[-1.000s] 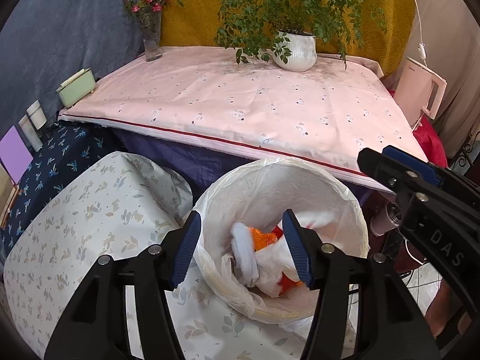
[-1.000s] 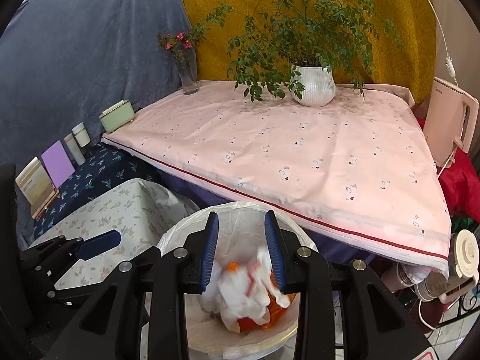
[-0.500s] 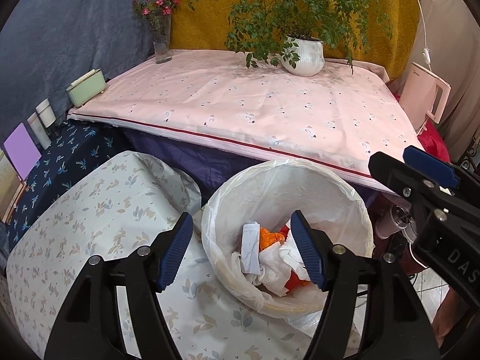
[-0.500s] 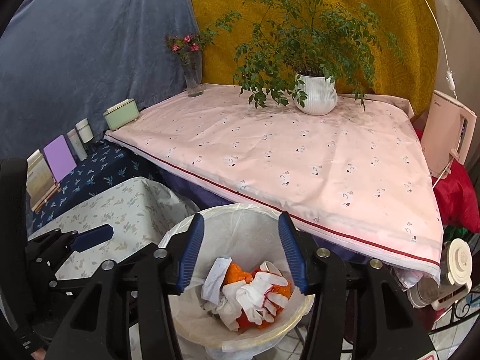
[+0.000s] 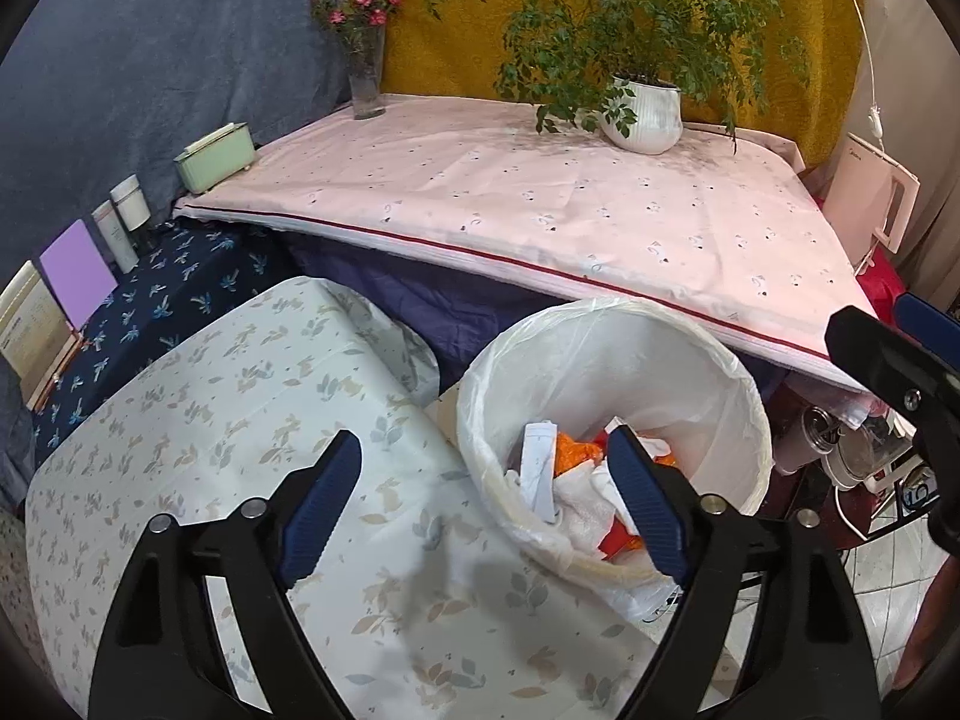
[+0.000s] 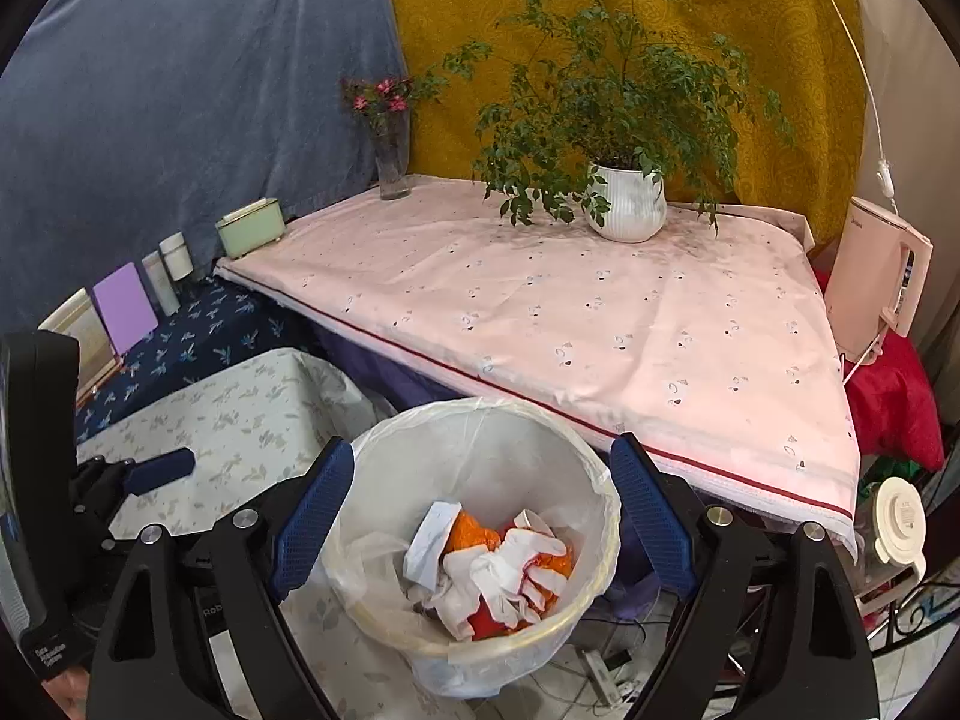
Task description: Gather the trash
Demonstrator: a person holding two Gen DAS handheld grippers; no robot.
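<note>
A white bin lined with a clear bag (image 5: 690, 360) (image 6: 480, 420) stands on the floor in front of the pink table. Inside lies trash: white gloves (image 6: 504, 564), a crumpled paper (image 6: 432, 534) (image 5: 537, 462) and orange wrappers (image 6: 474, 537). My left gripper (image 5: 486, 510) is open and empty, above the bin's left rim and the floral stool. My right gripper (image 6: 483, 516) is open and empty, its fingers spread wide above the bin. The right gripper also shows at the right edge of the left wrist view (image 5: 888, 354).
The pink table (image 6: 600, 312) carries a potted plant (image 6: 627, 210), a flower vase (image 6: 390, 162) and a green box (image 6: 249, 234). A floral-covered stool (image 5: 210, 450) stands left of the bin. A pink kettle (image 6: 882, 282) stands right. Books and jars stand on the dark blue cloth (image 5: 150, 306).
Both grippers opened wider and drew back upward from the bin. The white gloves dropped from the right gripper into the bin.
</note>
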